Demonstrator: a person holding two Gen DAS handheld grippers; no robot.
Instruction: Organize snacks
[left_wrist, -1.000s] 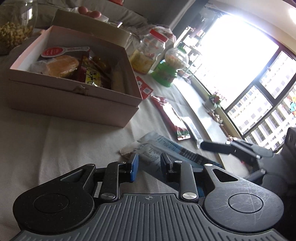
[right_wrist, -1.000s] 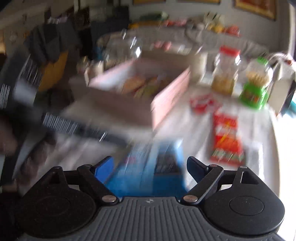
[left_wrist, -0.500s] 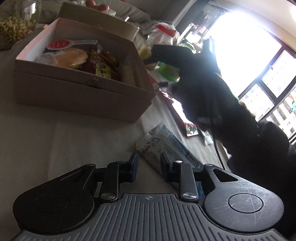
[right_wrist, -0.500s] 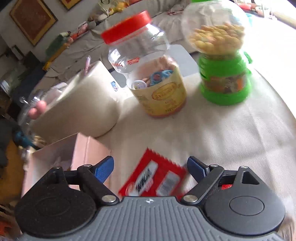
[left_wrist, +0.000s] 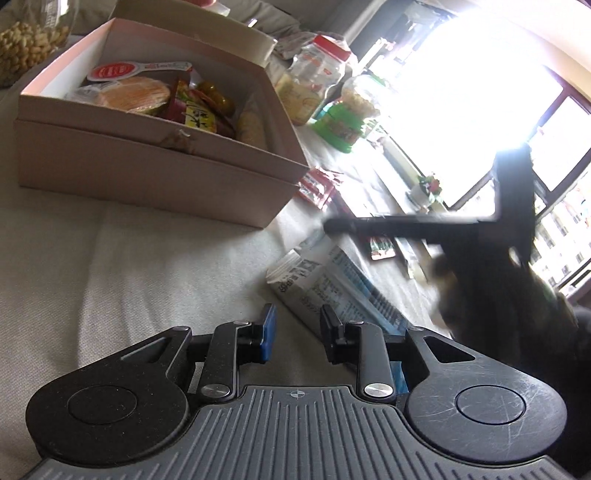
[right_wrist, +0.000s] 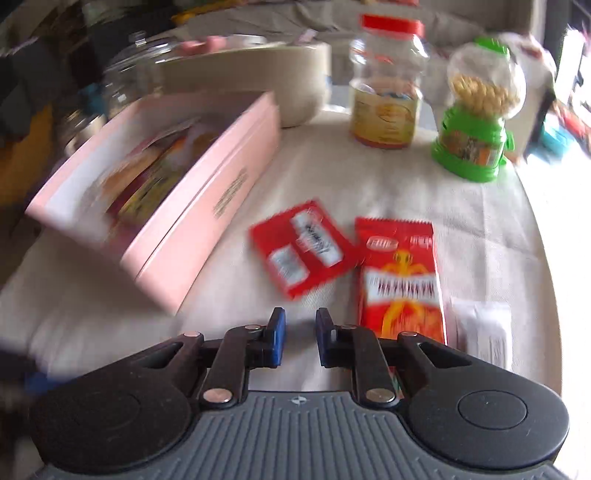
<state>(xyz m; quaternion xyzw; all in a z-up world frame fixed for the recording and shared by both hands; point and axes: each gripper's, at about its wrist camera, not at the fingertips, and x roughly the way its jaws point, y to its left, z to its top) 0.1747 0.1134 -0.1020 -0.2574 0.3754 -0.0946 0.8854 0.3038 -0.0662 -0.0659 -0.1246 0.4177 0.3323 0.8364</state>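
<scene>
Left wrist view: left gripper (left_wrist: 294, 330) jaws narrowly apart, nothing between them; blue-white packet (left_wrist: 332, 291) just ahead-right, pink box (left_wrist: 155, 166) beyond. Right wrist view: right gripper (right_wrist: 299, 338) jaws drawn together, empty; red packet (right_wrist: 400, 280) just ahead-right.

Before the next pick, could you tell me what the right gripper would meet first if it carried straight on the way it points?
Probably the bare tablecloth, then the small red sachet; depth is unclear. The right gripper is shut and empty.

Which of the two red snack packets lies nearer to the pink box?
The smaller, squarish red packet; the long red packet lies farther from the pink box.
</scene>
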